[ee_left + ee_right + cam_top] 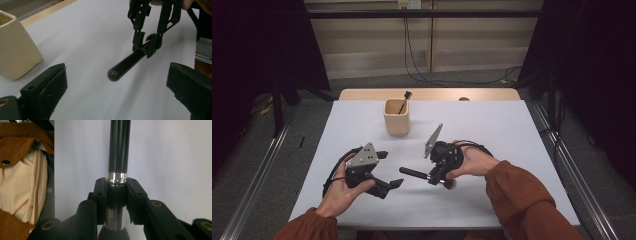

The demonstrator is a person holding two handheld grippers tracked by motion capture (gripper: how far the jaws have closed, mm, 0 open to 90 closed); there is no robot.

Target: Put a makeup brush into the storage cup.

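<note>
A black-handled brush [413, 173] with a silver collar lies level just above the white table [502, 130]. My right gripper [434, 176] is shut on it at the collar, and the handle points left toward my left gripper [391, 170]. The right gripper view has the handle [119, 145] running straight out from between the pads of my right gripper [117, 190]. In the left gripper view my left gripper [120, 83] stands open, and the rounded end of the brush [130, 62] hangs between and a little beyond its jaws, apart from them, with the right gripper [145, 46] behind.
A cream square cup [396, 116] stands at the table's far middle with another dark brush [404, 101] leaning in it; the same cup [15, 47] is at the left of the left gripper view. A wooden edge [427, 94] borders the far side.
</note>
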